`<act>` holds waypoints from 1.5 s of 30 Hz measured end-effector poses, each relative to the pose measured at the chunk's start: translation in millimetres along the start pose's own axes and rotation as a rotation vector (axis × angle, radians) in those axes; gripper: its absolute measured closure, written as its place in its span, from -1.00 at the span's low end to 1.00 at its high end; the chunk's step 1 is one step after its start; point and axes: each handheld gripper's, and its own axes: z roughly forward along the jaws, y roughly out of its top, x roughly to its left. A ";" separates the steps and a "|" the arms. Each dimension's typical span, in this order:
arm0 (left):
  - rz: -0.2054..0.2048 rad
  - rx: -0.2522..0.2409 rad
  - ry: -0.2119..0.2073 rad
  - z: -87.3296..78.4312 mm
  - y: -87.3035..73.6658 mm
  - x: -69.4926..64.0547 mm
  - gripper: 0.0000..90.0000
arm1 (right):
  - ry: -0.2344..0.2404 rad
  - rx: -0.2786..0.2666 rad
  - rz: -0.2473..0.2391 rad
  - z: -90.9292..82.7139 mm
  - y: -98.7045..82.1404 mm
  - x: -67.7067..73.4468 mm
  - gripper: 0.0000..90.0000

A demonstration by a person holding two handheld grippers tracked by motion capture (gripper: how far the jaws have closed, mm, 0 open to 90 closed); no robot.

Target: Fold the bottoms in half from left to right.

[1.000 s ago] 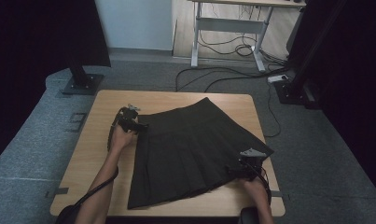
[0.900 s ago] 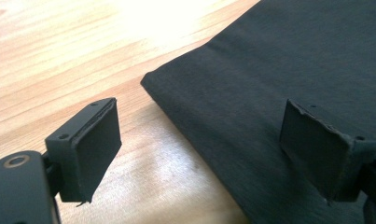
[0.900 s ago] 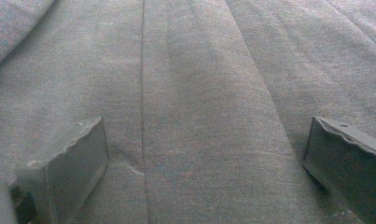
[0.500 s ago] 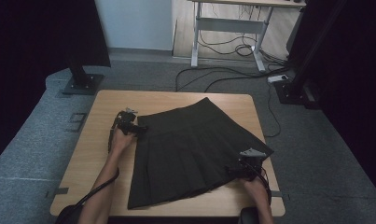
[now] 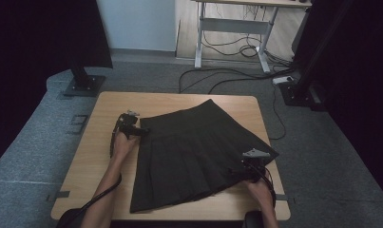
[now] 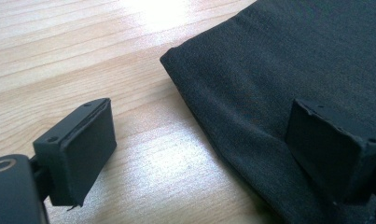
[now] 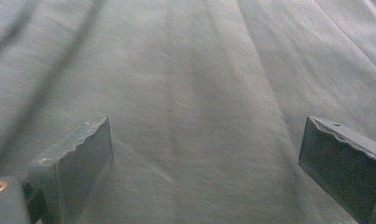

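Wooden table (image 5: 89, 156), black pleated skirt (image 5: 194, 152) spread flat across its middle, waistband toward the far edge. My left gripper (image 5: 132, 130) sits at the waistband's corner, jaws wide, one over bare wood, one over cloth. My right gripper (image 5: 248, 166) gapes over the hem's right side, gripping nothing.

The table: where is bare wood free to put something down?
Bare wood shows on the table along its left side beside the black skirt, and in a strip behind the waistband at the far edge. The left gripper sits at the skirt's left corner. The right edge is crowded: the skirt and right gripper.
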 end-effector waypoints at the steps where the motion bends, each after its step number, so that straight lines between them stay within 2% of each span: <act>1: 0.000 0.000 0.000 -0.1 -0.1 0.0 -0.81 | 0.019 -0.007 -0.007 -1.7 3.6 4.7 -0.93; 5: -0.002 -0.001 0.002 -0.5 -0.7 -0.1 -0.81 | 0.083 -0.019 -0.021 -4.6 14.0 20.0 -0.93; 10: -0.002 0.000 0.004 -0.7 -0.9 0.0 -0.81 | 0.143 -0.021 -0.066 -5.8 25.8 40.6 -0.93; 18: -0.002 -0.001 0.004 -0.7 -0.9 0.0 -0.81 | 0.232 -0.002 -0.139 3.4 40.9 79.4 -0.90; 26: -0.002 -0.002 0.004 -0.6 -0.9 0.0 -0.81 | 0.353 0.028 -0.255 19.2 51.9 136.4 -0.90; 36: -0.005 -0.001 0.006 -0.6 -0.9 -0.1 -0.82 | 0.499 0.083 -0.414 38.6 53.8 212.5 -0.89; 41: -0.008 0.000 0.009 -0.6 -0.9 -0.1 -0.83 | 0.552 0.113 -0.490 45.2 48.7 243.0 -0.89; 45: -0.010 0.000 0.010 -0.5 -0.9 -0.1 -0.84 | 0.592 0.121 -0.521 47.6 47.0 262.3 -0.89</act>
